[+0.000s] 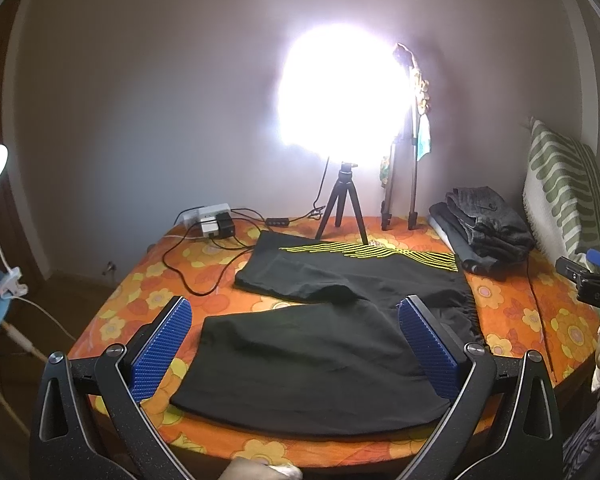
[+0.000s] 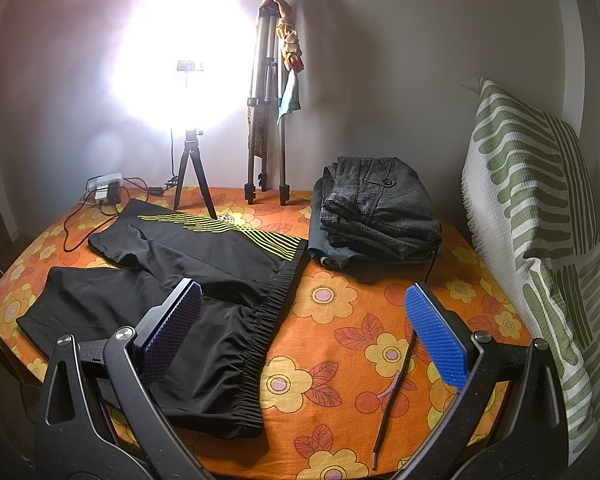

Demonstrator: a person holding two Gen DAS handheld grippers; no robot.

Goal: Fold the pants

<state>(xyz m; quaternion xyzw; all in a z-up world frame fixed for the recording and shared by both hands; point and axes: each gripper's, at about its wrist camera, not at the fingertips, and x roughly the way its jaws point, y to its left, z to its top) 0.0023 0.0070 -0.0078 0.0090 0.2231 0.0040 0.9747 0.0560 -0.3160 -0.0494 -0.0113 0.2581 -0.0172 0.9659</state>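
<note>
Black smooth shorts (image 1: 324,344) with yellow stripes, elastic ribbed waistband, flat on floral-cloth table (image 2: 340,344). Left hand-held gripper (image 1: 296,344) and right hand-held gripper (image 2: 304,332) wide open, empty, ribbed blue pads.

Black pants (image 1: 320,344) lay spread across the bed (image 1: 512,312), legs toward its left edge. The left gripper (image 1: 296,344) hovered above, fingers (image 1: 162,352) wide apart.

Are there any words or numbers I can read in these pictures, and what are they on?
"SAS" or similar, pale, upside down and blurry, on the black device at the left wrist view's right edge; not surely readable.
Black pants: yellow stripes only, no words.
Nothing else readable.
</note>
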